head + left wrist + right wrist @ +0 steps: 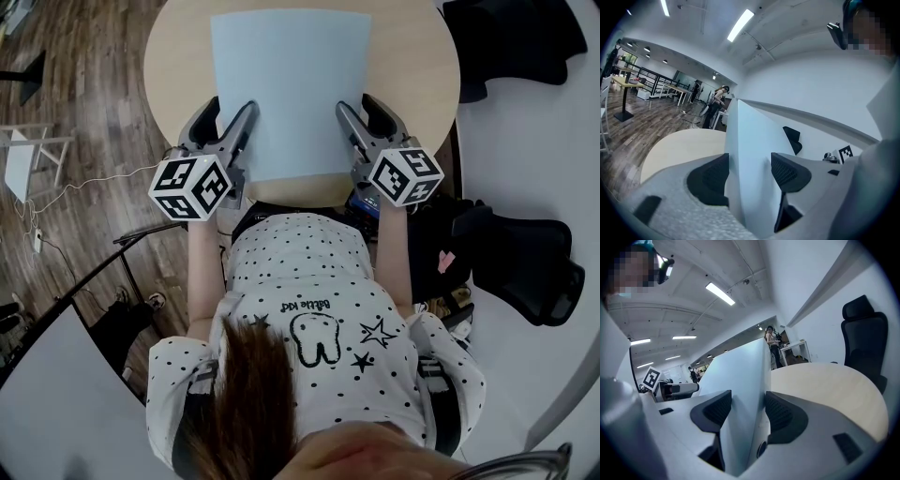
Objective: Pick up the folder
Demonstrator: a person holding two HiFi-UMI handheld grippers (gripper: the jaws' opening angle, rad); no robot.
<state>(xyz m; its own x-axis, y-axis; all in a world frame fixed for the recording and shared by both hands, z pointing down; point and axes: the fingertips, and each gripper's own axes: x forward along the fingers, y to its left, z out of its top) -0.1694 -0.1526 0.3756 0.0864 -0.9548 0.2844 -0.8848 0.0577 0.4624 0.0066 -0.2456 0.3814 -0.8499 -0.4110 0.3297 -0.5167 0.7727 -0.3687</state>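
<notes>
The folder (291,89) is a plain pale blue sheet-like cover held over the round light-wood table (178,56). My left gripper (225,117) is shut on its near left edge, and my right gripper (364,111) is shut on its near right edge. In the left gripper view the folder (750,140) runs between the dark pads of the left gripper (749,171), with the table (679,145) beyond it. In the right gripper view the folder (740,376) sits the same way in the right gripper (747,411), above the table (825,385). The folder's far edge hides part of the tabletop.
A black office chair (525,262) stands at the right by a white desk (534,122), and another black chair (511,37) is at the upper right. Wood floor with cables (84,187) lies to the left. A black chair (862,338) stands behind the table.
</notes>
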